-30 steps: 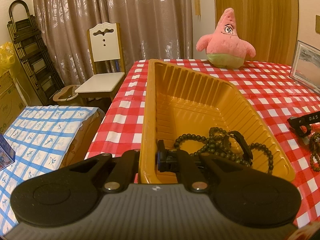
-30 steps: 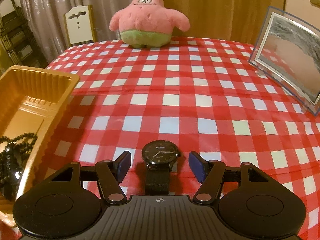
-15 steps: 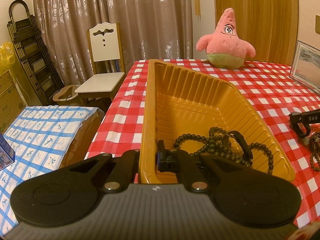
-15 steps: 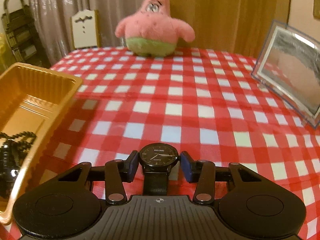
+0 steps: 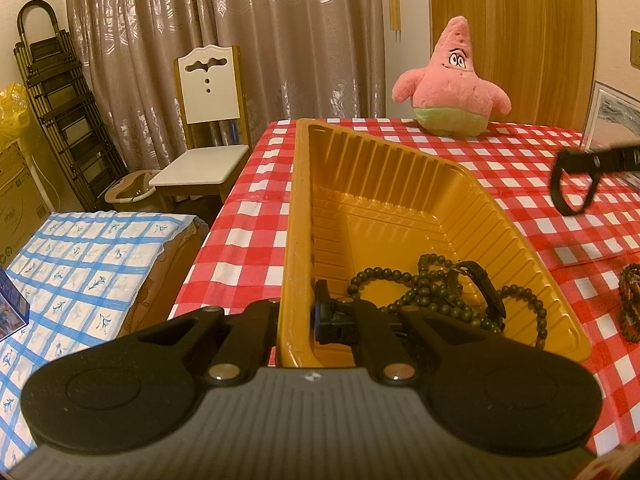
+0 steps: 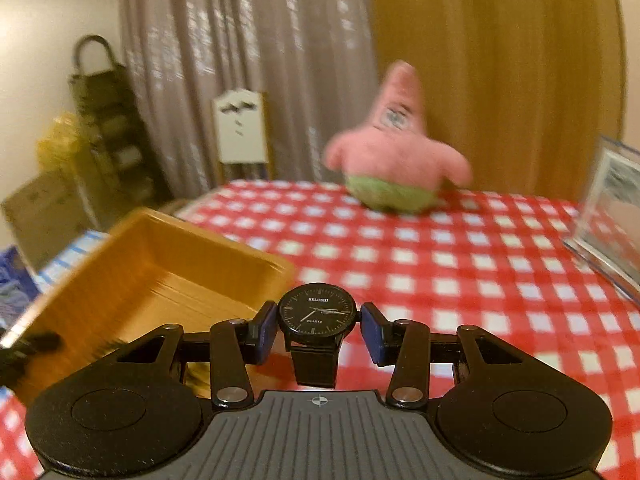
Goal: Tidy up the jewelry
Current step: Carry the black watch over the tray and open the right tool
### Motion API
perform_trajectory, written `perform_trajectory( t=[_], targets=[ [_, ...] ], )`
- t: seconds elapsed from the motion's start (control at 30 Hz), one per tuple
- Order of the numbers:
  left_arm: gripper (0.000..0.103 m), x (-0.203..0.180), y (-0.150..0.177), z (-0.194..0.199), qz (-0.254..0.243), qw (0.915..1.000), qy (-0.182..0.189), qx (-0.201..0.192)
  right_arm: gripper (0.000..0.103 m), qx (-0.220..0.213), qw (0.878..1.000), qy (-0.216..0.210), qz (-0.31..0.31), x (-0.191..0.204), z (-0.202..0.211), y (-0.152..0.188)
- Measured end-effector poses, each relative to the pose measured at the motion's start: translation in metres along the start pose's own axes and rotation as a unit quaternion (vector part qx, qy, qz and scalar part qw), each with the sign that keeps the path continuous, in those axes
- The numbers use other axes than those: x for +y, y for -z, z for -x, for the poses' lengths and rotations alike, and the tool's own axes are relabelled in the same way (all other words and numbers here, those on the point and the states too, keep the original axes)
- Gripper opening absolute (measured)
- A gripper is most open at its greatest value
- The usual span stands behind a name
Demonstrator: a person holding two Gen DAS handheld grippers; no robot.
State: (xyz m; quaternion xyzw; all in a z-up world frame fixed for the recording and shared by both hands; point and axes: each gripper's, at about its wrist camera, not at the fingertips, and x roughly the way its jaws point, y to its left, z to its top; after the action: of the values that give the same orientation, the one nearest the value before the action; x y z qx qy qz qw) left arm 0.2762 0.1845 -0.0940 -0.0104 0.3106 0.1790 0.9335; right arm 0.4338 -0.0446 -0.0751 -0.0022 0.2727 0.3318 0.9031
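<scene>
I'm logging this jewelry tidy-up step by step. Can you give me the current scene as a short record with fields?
right gripper: shut on the black wristwatch, lifted off the table
left gripper: shut on the near wall of the yellow tray
tray contents: dark bead necklace, black strap item
still on checkered tablecloth: beaded bracelet
background: pink starfish plush

I see brown curtains, a white chair, a wooden door and my red checked tabletop.
</scene>
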Motion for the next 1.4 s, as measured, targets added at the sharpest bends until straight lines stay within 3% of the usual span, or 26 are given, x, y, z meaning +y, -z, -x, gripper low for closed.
perform_trajectory(
  t=[0.2, 0.5, 0.9, 1.17, 1.4],
  targets=[
    [0.003, 0.0, 0.0, 0.0, 0.001, 1.0, 0.001, 0.001, 0.045, 0.003, 0.997, -0.073, 0.017, 0.044, -0.013, -0.01],
    [0.003, -0.002, -0.002, -0.001, 0.001, 1.0, 0.0, 0.001, 0.045, 0.018, 0.989, -0.144, 0.038, 0.101, -0.05, 0.003],
    [0.003, -0.002, -0.001, -0.002, 0.006, 1.0, 0.003, 0.004, 0.045, 0.081, 0.98, -0.156, 0.096, 0.116, -0.057, 0.037],
    [0.003, -0.001, -0.002, -0.003, 0.006, 1.0, 0.003, 0.004, 0.045, 0.132, 0.974, -0.159, 0.088, 0.111, -0.049, 0.042],
    [0.003, -0.001, -0.001, -0.003, 0.007, 1.0, 0.003, 0.005, 0.052, 0.136, 0.979, -0.145, 0.047, 0.098, -0.035, 0.039]
  ],
)
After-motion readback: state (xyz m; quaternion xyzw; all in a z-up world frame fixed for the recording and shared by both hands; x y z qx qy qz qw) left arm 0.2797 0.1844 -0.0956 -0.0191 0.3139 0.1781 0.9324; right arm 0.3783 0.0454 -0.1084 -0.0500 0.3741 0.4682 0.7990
